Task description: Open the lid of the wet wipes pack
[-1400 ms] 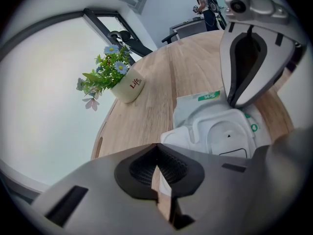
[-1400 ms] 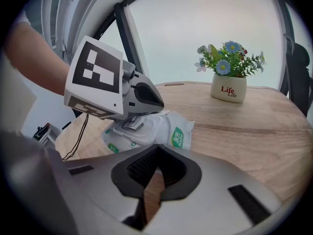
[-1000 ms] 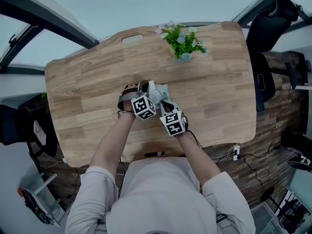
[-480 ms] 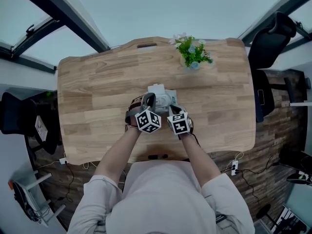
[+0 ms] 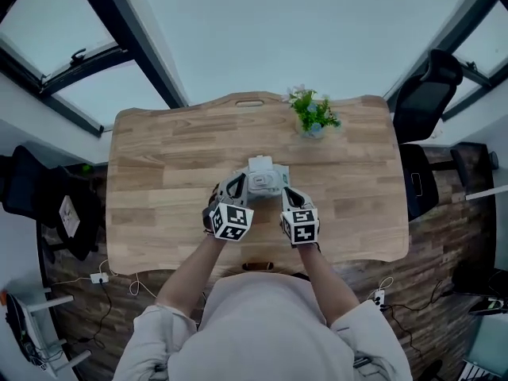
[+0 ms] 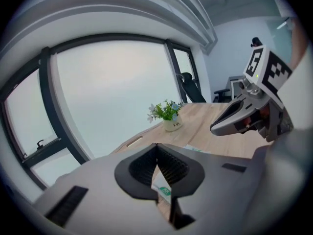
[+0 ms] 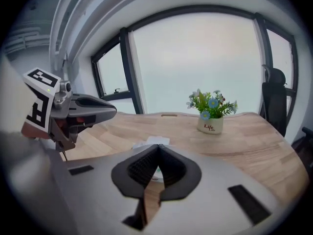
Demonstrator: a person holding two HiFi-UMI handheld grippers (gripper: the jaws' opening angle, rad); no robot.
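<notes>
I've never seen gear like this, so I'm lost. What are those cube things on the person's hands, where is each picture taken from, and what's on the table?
There is no robot here. A person holds a hand-worked gripper in each hand, and the patterned cubes are part of those tools. The head view comes from a camera on the person's head, looking down on the left gripper and right gripper above a wooden table. The two gripper views come from cameras riding on each tool, looking along its fingers. On the table are a wet wipes pack and a small potted plant. Both pairs of fingers are shut and hold nothing. I cannot tell whether the pack's lid is open.
</notes>
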